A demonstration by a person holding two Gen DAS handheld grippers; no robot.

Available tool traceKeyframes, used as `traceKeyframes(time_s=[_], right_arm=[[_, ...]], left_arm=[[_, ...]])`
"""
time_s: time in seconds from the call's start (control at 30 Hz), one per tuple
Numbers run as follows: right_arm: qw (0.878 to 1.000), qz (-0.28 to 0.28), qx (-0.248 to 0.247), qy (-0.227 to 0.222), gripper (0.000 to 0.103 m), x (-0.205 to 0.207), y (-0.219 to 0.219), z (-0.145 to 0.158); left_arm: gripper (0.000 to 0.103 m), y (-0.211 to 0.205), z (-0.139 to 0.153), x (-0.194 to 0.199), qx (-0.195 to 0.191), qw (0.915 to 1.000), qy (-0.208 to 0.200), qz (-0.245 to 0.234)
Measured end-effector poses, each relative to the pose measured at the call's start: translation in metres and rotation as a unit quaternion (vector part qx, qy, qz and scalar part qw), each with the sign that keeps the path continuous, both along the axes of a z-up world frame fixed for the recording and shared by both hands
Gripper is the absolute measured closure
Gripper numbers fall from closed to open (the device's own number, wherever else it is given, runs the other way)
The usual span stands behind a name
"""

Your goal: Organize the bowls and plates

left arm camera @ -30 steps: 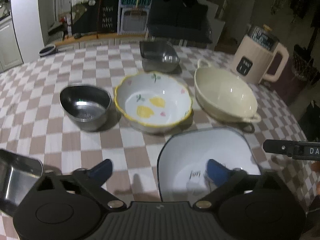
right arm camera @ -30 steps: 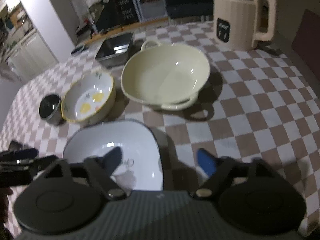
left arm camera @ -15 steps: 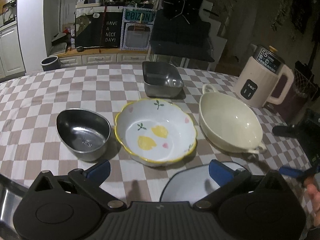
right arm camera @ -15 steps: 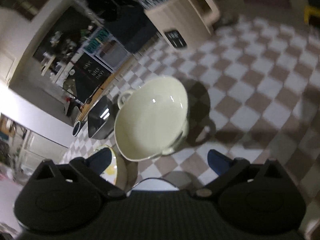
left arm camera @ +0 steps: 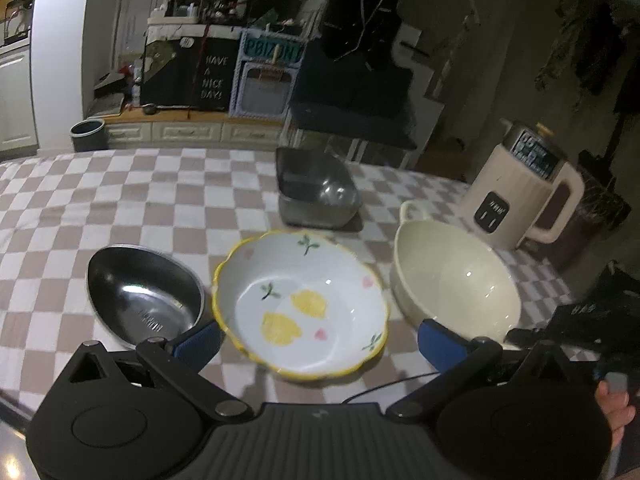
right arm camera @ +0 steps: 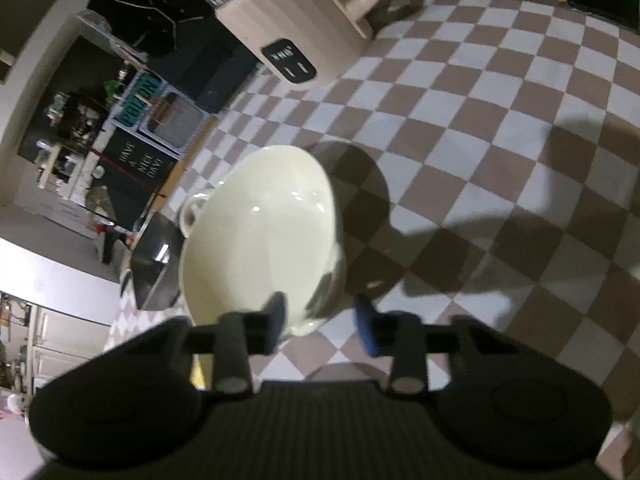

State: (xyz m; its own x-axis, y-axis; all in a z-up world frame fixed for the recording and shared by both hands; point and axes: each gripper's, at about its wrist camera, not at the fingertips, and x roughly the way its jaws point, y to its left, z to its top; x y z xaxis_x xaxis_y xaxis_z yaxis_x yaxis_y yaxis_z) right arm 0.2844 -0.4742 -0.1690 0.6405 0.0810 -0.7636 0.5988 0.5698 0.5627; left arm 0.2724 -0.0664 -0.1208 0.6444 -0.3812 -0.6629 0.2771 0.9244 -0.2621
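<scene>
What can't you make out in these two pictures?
- Near handle of the cream bowl: right view, hidden between the right claw fingers, so contact is unclear.
- White plate: out of both views.
- Metal tray: right view, half behind the bowl.
- Kettle lid text: left view, too blurred.

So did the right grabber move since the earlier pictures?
Yes. The right gripper has rolled and come in toward the cream bowl, whose near rim now sits between its fingers; its jaws have just been closing.
</scene>
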Motion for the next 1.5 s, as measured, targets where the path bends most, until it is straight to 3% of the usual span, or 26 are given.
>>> traceKeyframes(time_s=[0.23,0.4,0.6,0.73,0.87,1.0,1.07,1.13,1.33,1.43,1.5], right_arm=[[0.999,0.042,-0.033,0.012,0.082,0.006,0.001,0.009],[0.998,0.036,-0.046,0.01,0.091,0.005,-0.016,0.015],[0.998,0.004,-0.062,-0.003,0.095,0.008,-0.047,0.015],[0.994,-0.001,-0.106,-0.008,0.094,0.022,-0.059,0.018],[0.993,-0.005,-0.116,-0.022,0.092,0.03,-0.069,0.015],[0.994,0.004,-0.11,-0.022,0.087,0.03,-0.069,0.015],[0.993,0.015,-0.111,-0.022,0.069,0.028,-0.069,0.016],[0.994,0.018,-0.11,-0.02,0.066,0.024,-0.069,0.016],[0.996,0.043,-0.081,0.007,0.068,0.016,-0.072,0.012],[0.994,0.067,-0.091,0.003,0.076,0.019,-0.069,0.016],[0.992,0.082,-0.096,0.0,0.08,0.019,-0.068,0.018]], left_arm=[[0.0,-0.009,-0.002,0.009,-0.008,0.9999,-0.007,-0.009],[0.001,-0.015,-0.002,0.015,-0.027,0.9995,-0.014,-0.009],[0.021,-0.021,-0.002,0.021,-0.045,0.9989,-0.007,-0.013],[0.037,-0.025,-0.003,0.021,-0.047,0.9982,0.008,-0.036],[0.041,-0.033,-0.001,0.023,-0.042,0.9975,0.008,-0.056],[0.041,-0.056,-0.007,0.038,-0.012,0.9978,0.009,-0.064],[0.041,-0.071,-0.009,0.051,0.003,0.998,0.007,-0.063],[0.041,-0.088,-0.009,0.068,0.016,0.9981,0.004,-0.06],[0.041,-0.132,-0.009,0.111,0.095,0.9939,-0.012,-0.056],[0.041,-0.146,-0.016,0.13,0.142,0.9885,-0.007,-0.051],[0.04,-0.149,-0.02,0.14,0.148,0.9876,0.007,-0.052]])
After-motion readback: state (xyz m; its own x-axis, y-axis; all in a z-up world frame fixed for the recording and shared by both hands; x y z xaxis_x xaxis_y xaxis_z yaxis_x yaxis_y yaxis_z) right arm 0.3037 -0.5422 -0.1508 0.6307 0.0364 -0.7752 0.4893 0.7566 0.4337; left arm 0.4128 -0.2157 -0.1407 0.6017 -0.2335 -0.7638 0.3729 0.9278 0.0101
